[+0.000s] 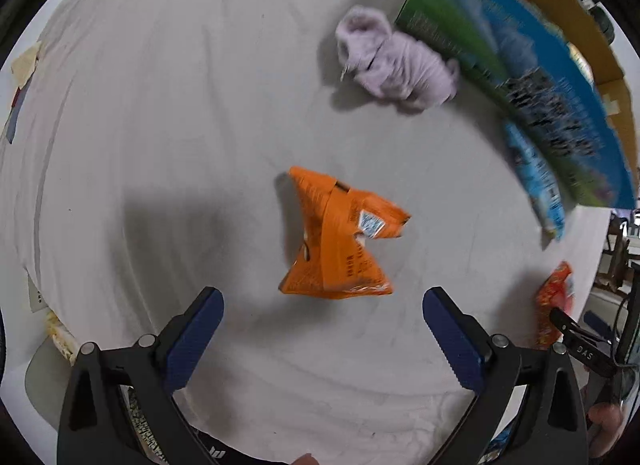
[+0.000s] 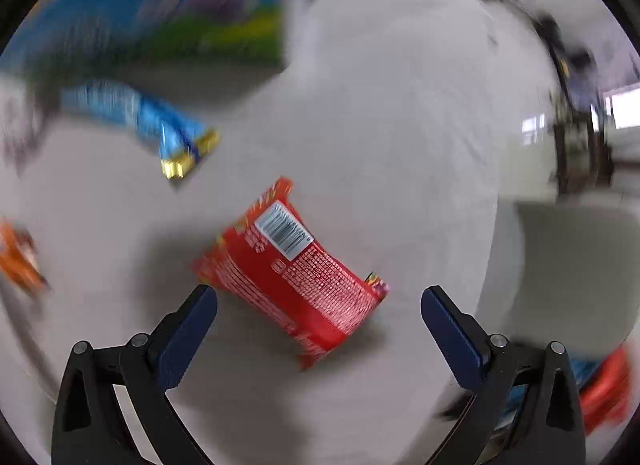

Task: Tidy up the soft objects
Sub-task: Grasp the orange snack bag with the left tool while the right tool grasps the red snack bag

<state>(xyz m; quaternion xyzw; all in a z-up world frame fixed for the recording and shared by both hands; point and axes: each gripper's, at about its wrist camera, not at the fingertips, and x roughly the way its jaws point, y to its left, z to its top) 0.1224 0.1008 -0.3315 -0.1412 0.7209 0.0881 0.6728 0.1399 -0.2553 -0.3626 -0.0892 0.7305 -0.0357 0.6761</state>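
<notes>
Left gripper (image 1: 322, 305): jaws spread wide and holding nothing, hovering just short of the orange snack packet (image 1: 338, 237).
Right gripper (image 2: 318, 307): likewise spread and empty, poised over the red snack packet (image 2: 290, 269), whose near end lies between the fingers.
Landmark: printed cardboard box (image 1: 516, 77), standing on the white cloth (image 1: 160, 105).
Orange snack packet: well apart from the box, out on bare cloth, crumpled into a peak.
Lilac soft toy (image 1: 394, 61): touching the box's printed wall.
Blue packet (image 1: 536, 181): just beside the box's lower edge.
Red snack packet: near the box's corner side, lying flat with its barcode up.
Risk: the crumpled orange foil could slip or spring from a shallow pinch; closing low may snag the cloth.
Box contents: the interior is hidden, and the right view is blurred, so possibly nothing is inside yet.
</notes>
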